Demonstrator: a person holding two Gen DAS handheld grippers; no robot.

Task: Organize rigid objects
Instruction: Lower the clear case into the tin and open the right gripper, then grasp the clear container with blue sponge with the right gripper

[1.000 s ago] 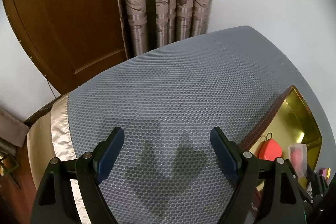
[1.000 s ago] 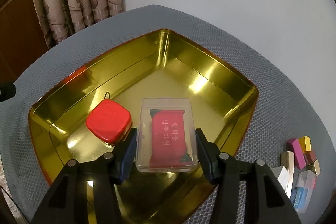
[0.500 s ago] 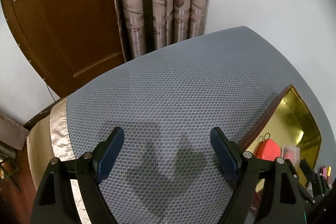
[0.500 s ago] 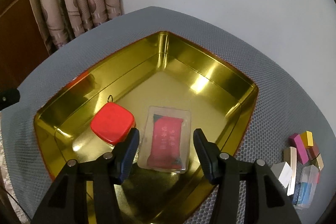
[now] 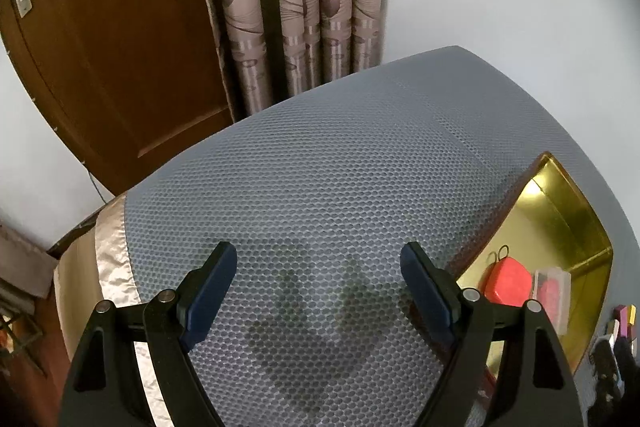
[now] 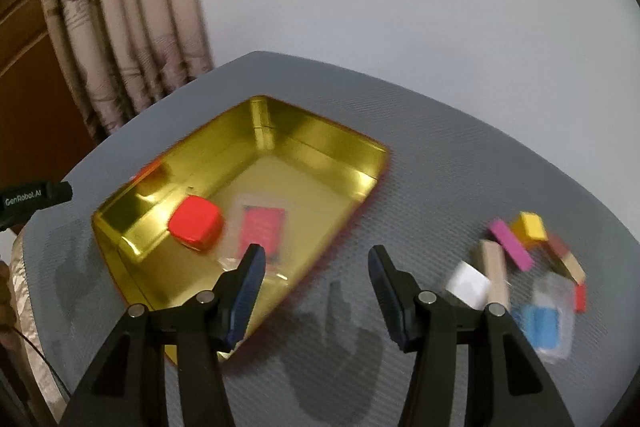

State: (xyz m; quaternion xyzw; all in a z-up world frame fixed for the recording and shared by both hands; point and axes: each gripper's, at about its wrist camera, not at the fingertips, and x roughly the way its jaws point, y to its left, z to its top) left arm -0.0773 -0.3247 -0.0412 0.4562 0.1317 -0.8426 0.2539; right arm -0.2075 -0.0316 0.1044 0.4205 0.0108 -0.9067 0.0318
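A grey honeycomb-mesh mat [image 6: 460, 163] covers the surface, with a beige satin cloth [image 5: 112, 259] showing at its nine o'clock edge. Directly on the mat sits a gold tray [image 6: 320, 135], and at three o'clock from it, apart from the tray, lies a blurred cluster of small coloured blocks [image 6: 516, 259].

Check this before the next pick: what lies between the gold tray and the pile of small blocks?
Only bare grey mat separates gold tray from block pile, in the right wrist view.
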